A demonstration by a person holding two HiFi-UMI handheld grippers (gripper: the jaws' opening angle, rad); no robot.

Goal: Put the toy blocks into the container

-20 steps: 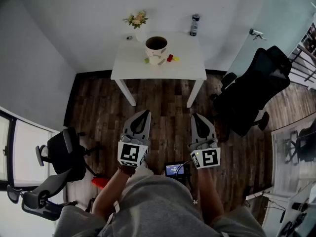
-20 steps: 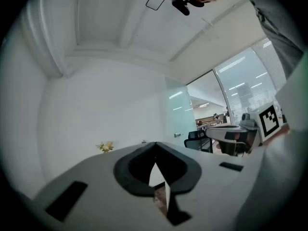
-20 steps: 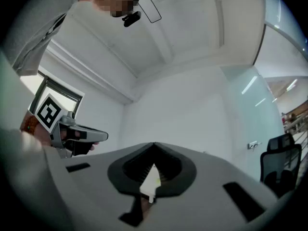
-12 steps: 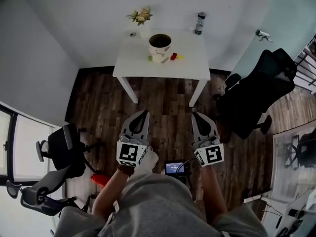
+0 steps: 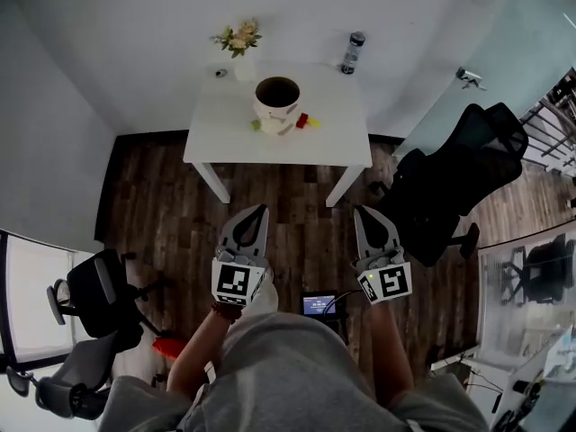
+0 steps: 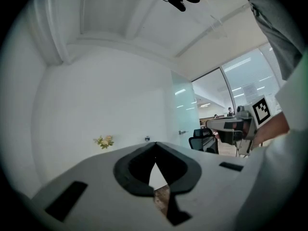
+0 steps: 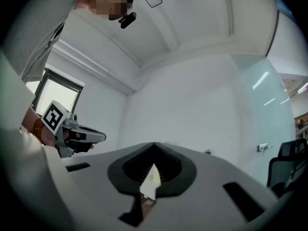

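Your L gripper (image 5: 263,209) & R gripper (image 5: 359,211): jaws fully closed, nothing held. Ahead, well apart: container (image 5: 276,97), toy blocks (image 5: 302,121) on table (image 5: 270,148).

The left claw (image 5: 264,208) and right claw (image 5: 358,211), closed, hover well short of the table (image 5: 225,126).

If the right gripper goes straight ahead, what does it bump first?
Nothing close: the right gripper points level over the floor toward the table. It would likely meet the table's front edge first, or pass above it to the wall; height is unclear.
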